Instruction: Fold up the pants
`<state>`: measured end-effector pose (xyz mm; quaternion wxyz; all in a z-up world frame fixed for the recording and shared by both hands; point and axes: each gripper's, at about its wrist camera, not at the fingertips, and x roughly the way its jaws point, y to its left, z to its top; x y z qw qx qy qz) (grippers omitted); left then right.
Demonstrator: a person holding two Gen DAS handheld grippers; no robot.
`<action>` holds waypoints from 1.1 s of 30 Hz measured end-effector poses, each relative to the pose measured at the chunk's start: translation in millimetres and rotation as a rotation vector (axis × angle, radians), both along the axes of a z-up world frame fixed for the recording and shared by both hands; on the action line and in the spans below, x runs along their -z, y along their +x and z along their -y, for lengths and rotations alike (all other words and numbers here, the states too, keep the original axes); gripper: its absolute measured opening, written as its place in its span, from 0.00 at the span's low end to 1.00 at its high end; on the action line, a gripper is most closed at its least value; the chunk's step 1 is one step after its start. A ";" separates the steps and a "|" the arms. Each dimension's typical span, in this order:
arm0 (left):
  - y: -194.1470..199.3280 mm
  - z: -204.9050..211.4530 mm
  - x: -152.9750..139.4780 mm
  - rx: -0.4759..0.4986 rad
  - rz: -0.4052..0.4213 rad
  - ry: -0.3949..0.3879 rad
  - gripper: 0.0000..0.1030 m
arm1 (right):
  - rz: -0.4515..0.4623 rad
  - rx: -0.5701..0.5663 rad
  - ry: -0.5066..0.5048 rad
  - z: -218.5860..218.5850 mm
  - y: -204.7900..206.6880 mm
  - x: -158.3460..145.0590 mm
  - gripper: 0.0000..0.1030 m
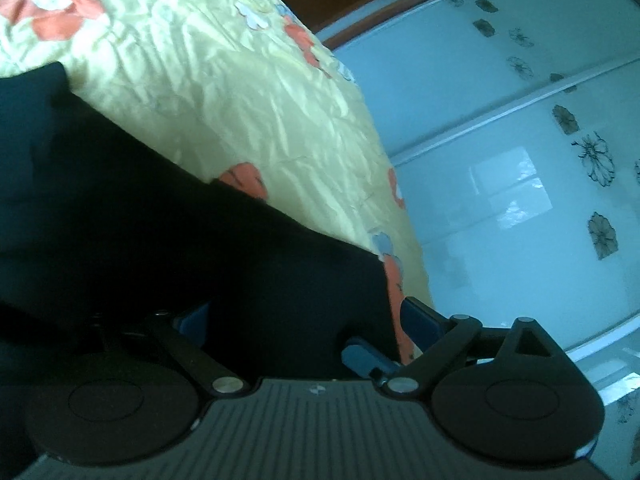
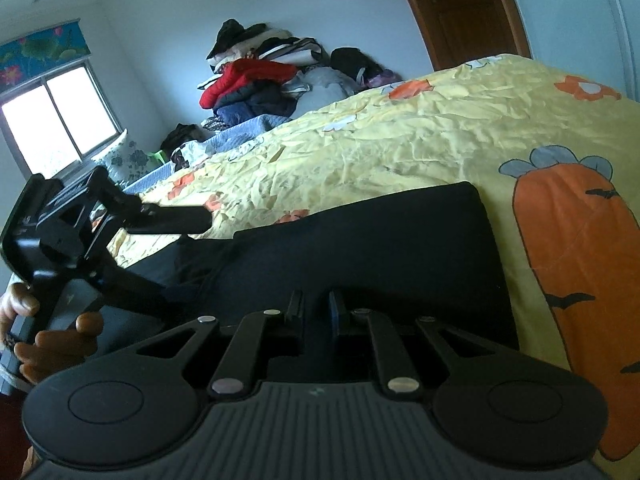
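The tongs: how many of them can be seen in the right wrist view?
2. The right tongs are at the bottom centre, over the black pants. The left tongs are at the left, held above the yellow bedspread.

You are working over the dark pants (image 2: 360, 248), which are covering the near edge of the yellow bedspread (image 2: 400, 140). Open bedspread is lying beyond them and to your right. The left gripper (image 2: 132, 216) is crowding your left side, and a clothes pile (image 2: 264, 76) is blocking the far end.
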<state>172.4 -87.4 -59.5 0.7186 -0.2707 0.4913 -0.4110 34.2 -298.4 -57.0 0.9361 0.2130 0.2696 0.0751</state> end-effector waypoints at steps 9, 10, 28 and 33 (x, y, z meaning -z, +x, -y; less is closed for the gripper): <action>-20.0 -1.7 5.6 -0.022 0.051 0.073 0.03 | -0.019 -0.005 -0.022 -5.0 2.5 -5.1 0.15; -26.3 -5.6 0.4 -0.030 0.085 0.091 0.03 | -0.019 -0.012 -0.026 -6.7 2.9 -6.8 0.19; -67.6 -51.3 -33.8 -0.205 0.293 0.396 0.29 | -0.029 -0.175 -0.181 -54.2 33.2 -13.2 0.72; -72.1 -49.7 -56.0 -0.270 0.418 0.464 0.39 | 0.003 -0.141 -0.220 -50.7 37.9 -24.7 0.74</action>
